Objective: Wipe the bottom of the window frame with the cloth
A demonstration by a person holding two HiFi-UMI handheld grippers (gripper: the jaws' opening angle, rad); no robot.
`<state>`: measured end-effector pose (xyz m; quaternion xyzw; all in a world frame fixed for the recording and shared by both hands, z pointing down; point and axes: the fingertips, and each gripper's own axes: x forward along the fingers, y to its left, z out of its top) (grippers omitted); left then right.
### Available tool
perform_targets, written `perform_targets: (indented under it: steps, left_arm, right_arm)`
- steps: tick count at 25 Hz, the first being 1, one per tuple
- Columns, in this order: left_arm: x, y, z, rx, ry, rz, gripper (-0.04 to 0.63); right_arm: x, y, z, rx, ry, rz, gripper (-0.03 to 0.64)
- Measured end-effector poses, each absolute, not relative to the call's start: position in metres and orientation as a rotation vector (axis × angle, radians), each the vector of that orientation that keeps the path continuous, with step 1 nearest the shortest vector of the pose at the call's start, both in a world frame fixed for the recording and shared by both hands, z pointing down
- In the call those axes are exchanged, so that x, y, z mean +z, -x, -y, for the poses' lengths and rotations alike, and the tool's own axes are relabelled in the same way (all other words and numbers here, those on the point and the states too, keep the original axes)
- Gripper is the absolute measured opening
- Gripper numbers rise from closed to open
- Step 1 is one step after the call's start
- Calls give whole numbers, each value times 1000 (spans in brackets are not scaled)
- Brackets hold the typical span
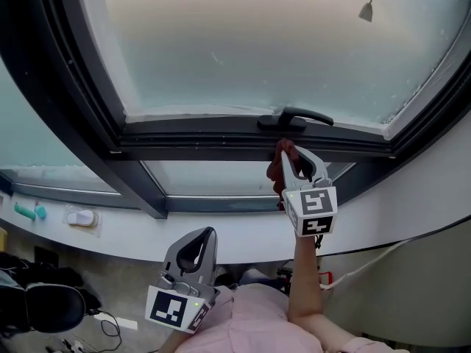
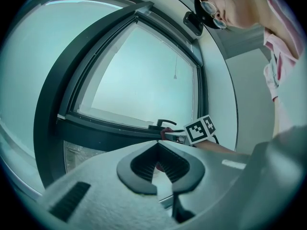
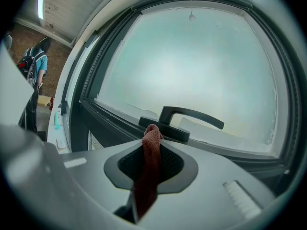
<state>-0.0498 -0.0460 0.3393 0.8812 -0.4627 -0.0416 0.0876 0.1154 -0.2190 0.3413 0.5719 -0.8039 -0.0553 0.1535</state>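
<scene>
the right gripper (image 1: 296, 155) is raised to the window and its jaws are clamped on a dark red cloth (image 1: 282, 162). in the right gripper view the cloth (image 3: 149, 164) runs up between the two pads and pokes out past the tips of the right gripper (image 3: 152, 143) as a small rounded fold. that fold sits just under the black window handle (image 1: 294, 118), up against the dark bottom rail of the window frame (image 1: 199, 134); whether it actually touches the rail cannot be told. the rest of the cloth hangs down on the left of the jaws.

the left gripper (image 1: 206, 235) is held low, near the person's pink sleeve (image 1: 254, 322) and well apart from the frame. its jaws are together at the tips with nothing between them, only the oval gap between the pads showing in the left gripper view (image 2: 158, 143).

above the rail is a frosted pane (image 1: 250, 43). on the white sill (image 1: 221, 237) at far left lie a teal object (image 1: 31, 212) and a small white object (image 1: 81, 218).
</scene>
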Motion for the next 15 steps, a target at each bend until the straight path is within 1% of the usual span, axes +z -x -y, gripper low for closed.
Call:
perform_targets:
  steps: [15]
  left_arm:
    - [340,56,50,-140,-2622,1370,0]
  right_arm:
    - [341,-117,219,-123,-1658,2336,55]
